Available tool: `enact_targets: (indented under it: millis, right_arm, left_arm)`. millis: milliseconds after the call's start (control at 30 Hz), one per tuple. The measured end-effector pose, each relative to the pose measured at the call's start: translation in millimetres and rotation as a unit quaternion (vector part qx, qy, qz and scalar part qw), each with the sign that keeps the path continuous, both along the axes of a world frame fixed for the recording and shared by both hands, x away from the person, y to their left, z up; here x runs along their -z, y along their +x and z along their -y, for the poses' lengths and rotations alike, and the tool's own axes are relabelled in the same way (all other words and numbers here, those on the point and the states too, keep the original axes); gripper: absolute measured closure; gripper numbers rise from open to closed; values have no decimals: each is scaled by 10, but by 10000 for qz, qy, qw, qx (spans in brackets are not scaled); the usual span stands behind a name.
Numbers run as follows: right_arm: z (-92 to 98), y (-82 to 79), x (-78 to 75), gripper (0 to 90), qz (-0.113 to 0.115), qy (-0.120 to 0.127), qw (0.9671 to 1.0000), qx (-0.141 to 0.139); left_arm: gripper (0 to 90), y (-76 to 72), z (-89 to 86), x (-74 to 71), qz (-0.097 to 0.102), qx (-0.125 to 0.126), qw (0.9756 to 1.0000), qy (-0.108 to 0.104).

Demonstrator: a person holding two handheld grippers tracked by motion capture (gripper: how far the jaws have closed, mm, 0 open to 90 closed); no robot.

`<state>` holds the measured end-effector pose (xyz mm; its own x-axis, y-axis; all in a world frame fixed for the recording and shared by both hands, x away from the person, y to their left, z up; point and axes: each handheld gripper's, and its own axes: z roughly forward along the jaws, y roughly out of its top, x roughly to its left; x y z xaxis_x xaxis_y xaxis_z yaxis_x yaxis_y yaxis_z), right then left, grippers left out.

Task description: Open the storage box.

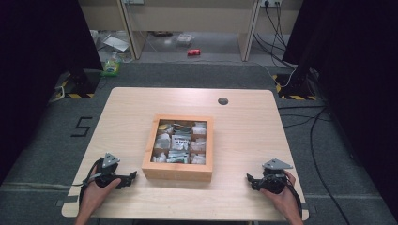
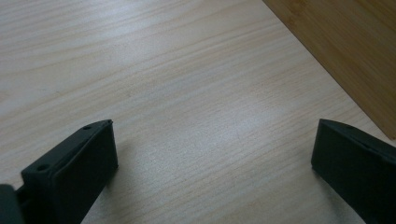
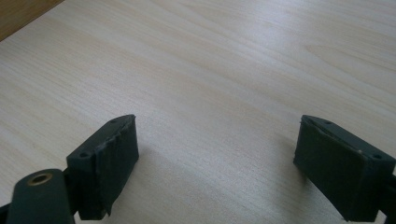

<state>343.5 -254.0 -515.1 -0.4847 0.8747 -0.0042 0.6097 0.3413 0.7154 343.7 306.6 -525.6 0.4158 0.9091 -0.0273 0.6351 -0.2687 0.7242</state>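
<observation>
A square wooden box (image 1: pixel 178 172) with several compartments of small packets sits in the middle of the light wooden table (image 1: pixel 244 126). My left gripper (image 1: pixel 132 177) rests low near the table's front left, jaws pointing right toward the box's front left corner. Its jaws stand wide apart over bare wood in the left gripper view, left gripper (image 2: pixel 212 154), with the box's side (image 2: pixel 355 56) at upper right. My right gripper (image 1: pixel 249 180) lies at the front right, pointing left toward the box, open and holding nothing; its own view, right gripper (image 3: pixel 217 154), has bare tabletop between the jaws.
A round dark grommet (image 1: pixel 223 101) is set in the table near its far edge. Beyond the table, the floor holds cables, a red can (image 1: pixel 194 52) and a green bottle (image 1: pixel 111 65). Dark curtains stand on both sides.
</observation>
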Motion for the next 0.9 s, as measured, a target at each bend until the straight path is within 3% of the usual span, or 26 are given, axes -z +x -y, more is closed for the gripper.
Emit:
enact_targets:
  millis: [400,500,567,700,900]
  right_arm:
    - [19,3,-3,169,23,40,10000,37]
    - [40,3,-27,185,67,318,9994,119]
    - [40,0,-44,185,121,359,9992,122]
    - [-30,-35,-124,175,342,416,9985,-23]
    - [-193,-80,-193,186,457,474,9975,-251]
  left_arm:
    - [0,0,0,0,0,-1,10000,0]
    - [0,3,-1,0,2,8,10000,2]
    - [0,4,-1,0,3,8,10000,2]
    - [0,5,0,0,4,8,10000,4]
    - [0,0,4,-2,-5,131,9999,-15]
